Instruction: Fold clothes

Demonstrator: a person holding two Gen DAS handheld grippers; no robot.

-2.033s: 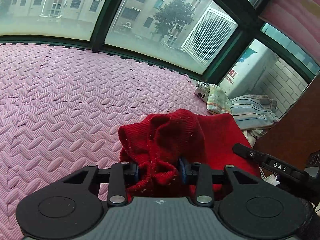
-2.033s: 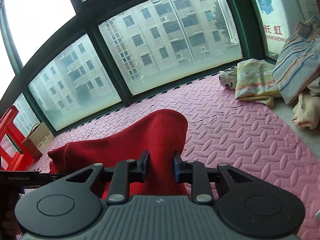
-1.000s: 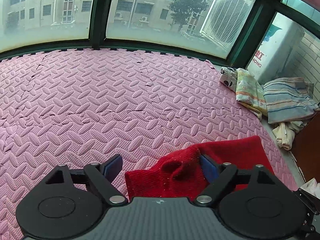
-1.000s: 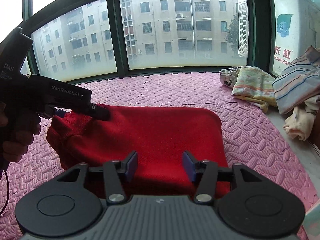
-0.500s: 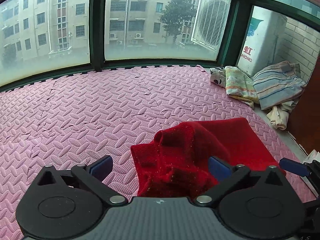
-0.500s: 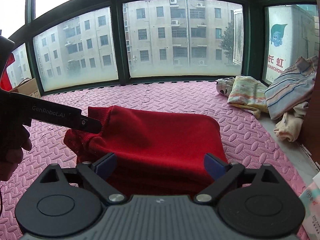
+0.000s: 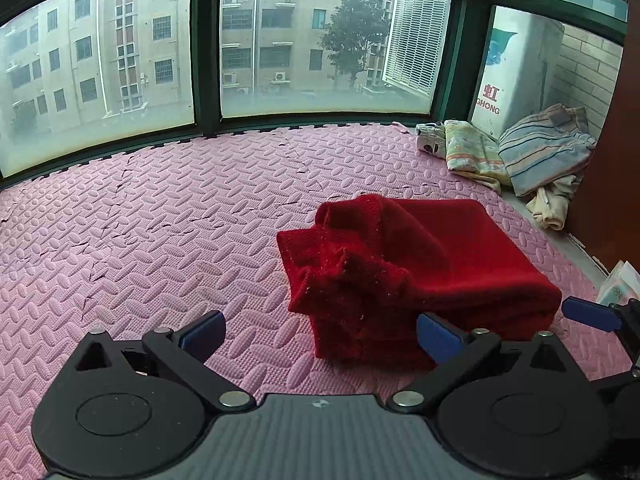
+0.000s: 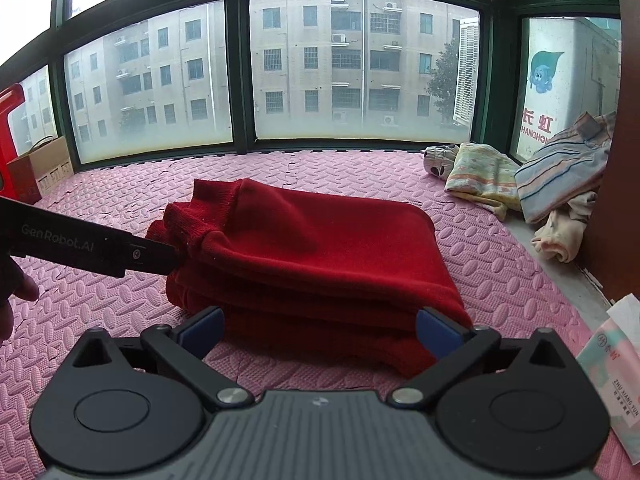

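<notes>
Red knitted garment [image 7: 420, 264]: folded in a thick stack on the pink foam mat [image 7: 160, 220], toward its right edge; left end bunched and ragged, lower layers hidden. Left gripper [image 7: 320, 330]: jaws wide apart, empty. Right gripper [image 8: 318, 326]: jaws opening, pads clear of cloth. Pile of other clothes [image 8: 520, 184] at the mat's far right corner, partly cut off.

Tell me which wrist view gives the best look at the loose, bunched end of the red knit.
The left wrist view: the red knit's bunched end faces that camera, with its rumpled layers unobstructed. The right wrist view shows mostly the flat folded top, with that end at the far left, partly behind the left gripper's finger.
</notes>
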